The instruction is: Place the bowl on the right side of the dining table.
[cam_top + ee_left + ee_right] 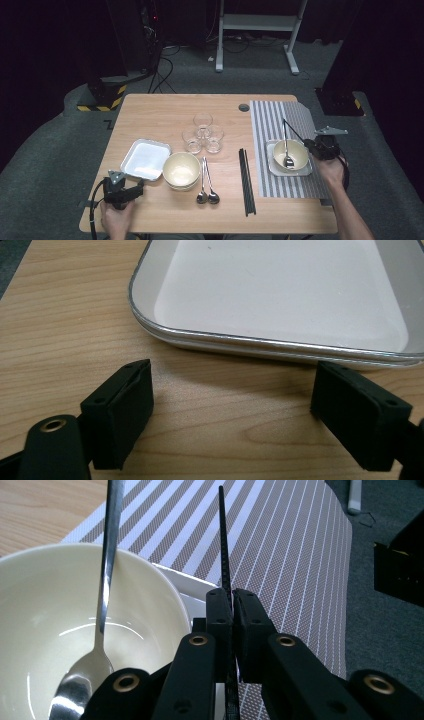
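My right gripper [233, 597] is shut on a thin black chopstick [223, 545], which juts forward over the striped placemat [290, 555]. In the high view the right gripper [311, 144] is at the right rim of a cream bowl [300, 155], and the chopstick [295, 131] slants up and left from it. A metal spoon [107, 555] leans inside that bowl [30, 605], which stands on a white square plate [192, 587]. My left gripper [232, 385] is open low over the wood, just short of the near rim of a white square plate [280, 290]; nothing is between its jaws.
Mid-table are a second cream bowl [181, 169], two spoons [206, 185], black chopsticks [246, 180] lying lengthwise and three clear glasses [203, 132]. The left gripper [139, 186] is near the table's front left corner, beside the white plate [145, 159].
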A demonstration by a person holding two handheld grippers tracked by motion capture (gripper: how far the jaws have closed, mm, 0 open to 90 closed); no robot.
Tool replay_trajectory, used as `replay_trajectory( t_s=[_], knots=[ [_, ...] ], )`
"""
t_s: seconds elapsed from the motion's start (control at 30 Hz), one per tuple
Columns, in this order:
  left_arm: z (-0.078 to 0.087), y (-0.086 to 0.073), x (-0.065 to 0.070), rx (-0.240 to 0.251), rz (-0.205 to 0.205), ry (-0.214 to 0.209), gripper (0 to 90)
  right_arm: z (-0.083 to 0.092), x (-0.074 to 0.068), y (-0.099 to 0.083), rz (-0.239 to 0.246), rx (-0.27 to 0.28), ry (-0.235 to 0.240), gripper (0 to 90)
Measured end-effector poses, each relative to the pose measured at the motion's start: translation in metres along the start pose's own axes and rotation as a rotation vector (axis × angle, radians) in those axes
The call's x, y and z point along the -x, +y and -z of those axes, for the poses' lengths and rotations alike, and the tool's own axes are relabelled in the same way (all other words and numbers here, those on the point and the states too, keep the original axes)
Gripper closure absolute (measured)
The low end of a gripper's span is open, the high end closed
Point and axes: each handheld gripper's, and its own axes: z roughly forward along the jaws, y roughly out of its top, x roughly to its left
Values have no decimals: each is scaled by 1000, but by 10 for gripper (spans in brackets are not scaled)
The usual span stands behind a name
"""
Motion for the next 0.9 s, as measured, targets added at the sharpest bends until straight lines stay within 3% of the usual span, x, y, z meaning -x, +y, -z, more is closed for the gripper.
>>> replay_trajectory(
  t_s=[0.9],
  knots=[
    [0, 0, 0, 1, 1, 2, 173, -13, 5, -14, -12, -55, 37, 861]
  ],
)
